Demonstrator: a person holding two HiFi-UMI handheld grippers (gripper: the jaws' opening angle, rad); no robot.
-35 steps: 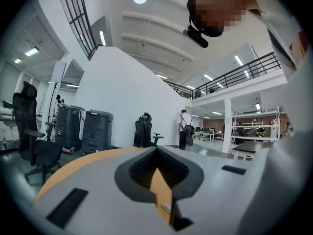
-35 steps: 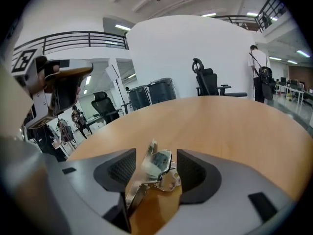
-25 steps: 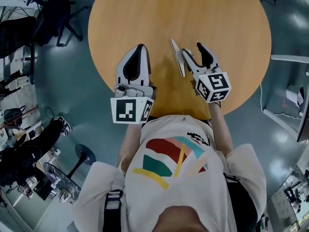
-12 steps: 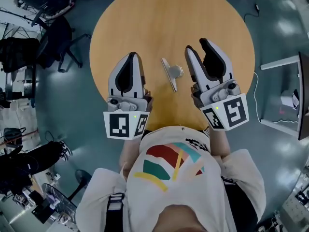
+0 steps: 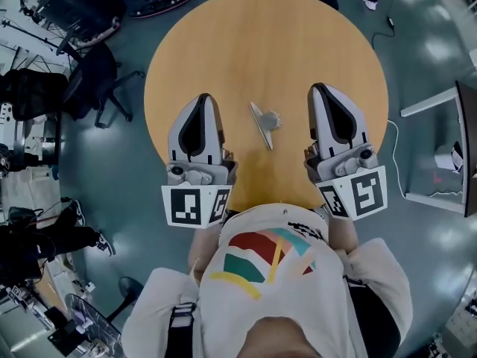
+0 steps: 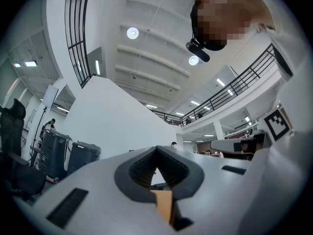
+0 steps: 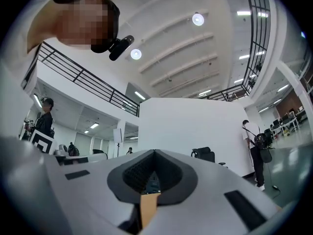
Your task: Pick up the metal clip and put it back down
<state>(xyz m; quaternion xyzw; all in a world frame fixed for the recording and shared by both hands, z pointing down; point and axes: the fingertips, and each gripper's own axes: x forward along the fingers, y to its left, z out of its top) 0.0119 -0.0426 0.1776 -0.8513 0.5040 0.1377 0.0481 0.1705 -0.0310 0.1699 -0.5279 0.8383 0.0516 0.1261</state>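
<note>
The metal clip (image 5: 262, 123) is lying on the counter (image 5: 223, 43), long axis running 11 to 5 o'clock, handle side facing 3; left tongs (image 5: 202, 98) and right tongs (image 5: 320, 89) are flanking it, both clenched empty

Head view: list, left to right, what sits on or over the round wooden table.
left gripper → metal clip → right gripper
</note>
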